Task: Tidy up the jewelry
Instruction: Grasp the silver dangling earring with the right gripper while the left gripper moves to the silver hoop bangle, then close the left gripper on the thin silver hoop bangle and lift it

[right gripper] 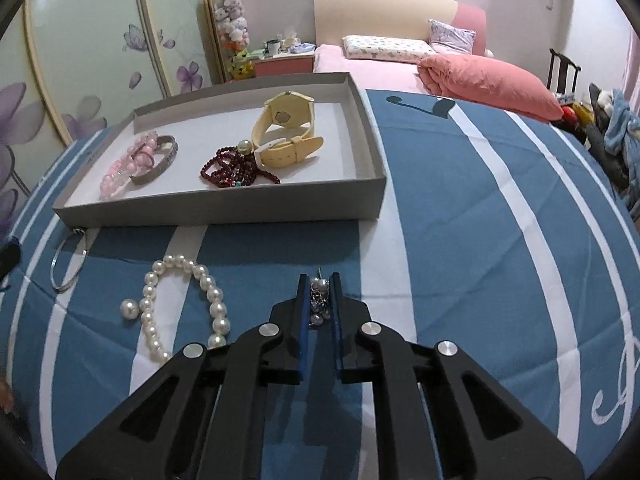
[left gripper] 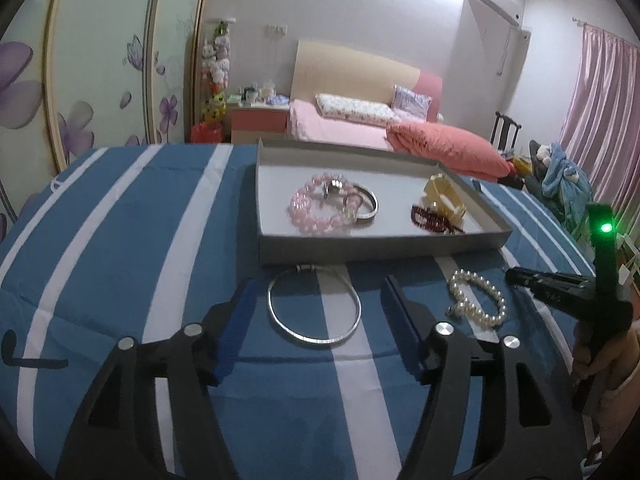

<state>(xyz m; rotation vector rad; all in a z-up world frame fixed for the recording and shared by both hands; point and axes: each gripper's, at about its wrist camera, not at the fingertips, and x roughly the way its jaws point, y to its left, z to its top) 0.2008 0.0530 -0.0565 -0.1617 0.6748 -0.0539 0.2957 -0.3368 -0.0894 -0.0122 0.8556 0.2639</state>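
Observation:
A grey tray (left gripper: 376, 246) (right gripper: 224, 213) on the blue striped cloth holds a pink bead bracelet (left gripper: 316, 222) (right gripper: 120, 174), a silver bangle (left gripper: 370, 200) (right gripper: 158, 166), dark red beads (left gripper: 434, 218) (right gripper: 234, 168) and a cream watch (left gripper: 444, 196) (right gripper: 286, 132). My left gripper (left gripper: 318, 280) is open, its fingers on either side of a thin silver ring bangle (left gripper: 314, 308) (right gripper: 68, 268). My right gripper (right gripper: 319, 280) (left gripper: 516, 274) is shut on a small pearl and silver brooch (right gripper: 319, 300). A pearl bracelet (left gripper: 478, 298) (right gripper: 184, 308) and a loose pearl (right gripper: 129, 309) lie on the cloth.
The blue and white striped cloth (left gripper: 120, 240) (right gripper: 460, 220) covers the whole work surface. Behind it are a pink bed (left gripper: 360, 124) (right gripper: 380, 56), a floral wardrobe (left gripper: 100, 72) and a chair piled with clothes (left gripper: 560, 168).

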